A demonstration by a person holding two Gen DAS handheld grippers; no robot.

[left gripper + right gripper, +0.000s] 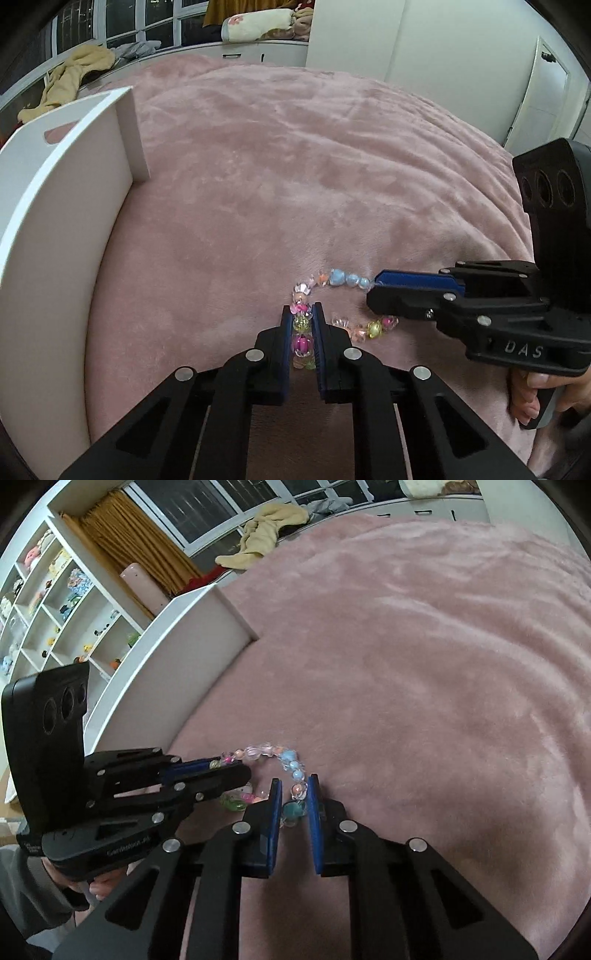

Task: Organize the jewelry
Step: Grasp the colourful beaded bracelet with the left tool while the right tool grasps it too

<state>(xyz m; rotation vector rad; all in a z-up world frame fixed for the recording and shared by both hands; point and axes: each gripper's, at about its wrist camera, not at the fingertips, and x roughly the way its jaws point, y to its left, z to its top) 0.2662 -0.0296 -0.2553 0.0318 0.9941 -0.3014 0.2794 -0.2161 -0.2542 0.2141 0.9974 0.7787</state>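
A bracelet of clear, pink, yellow and blue beads [332,278] lies as a loop on the pink blanket; it also shows in the right wrist view [273,753]. My left gripper [302,314] is shut on the bracelet's near side, with pink and yellow beads between its blue pads. My right gripper [293,792] is shut on the bracelet's blue-bead end, with beads between its pads. In the left wrist view the right gripper [373,290] comes in from the right. In the right wrist view the left gripper [232,766] comes in from the left.
A white open box [66,206] stands on the blanket at the left, its wall with a handle slot [55,133]; it also shows in the right wrist view [192,627]. The pink blanket [295,166] spreads beyond. Shelves [55,602] and windows lie behind.
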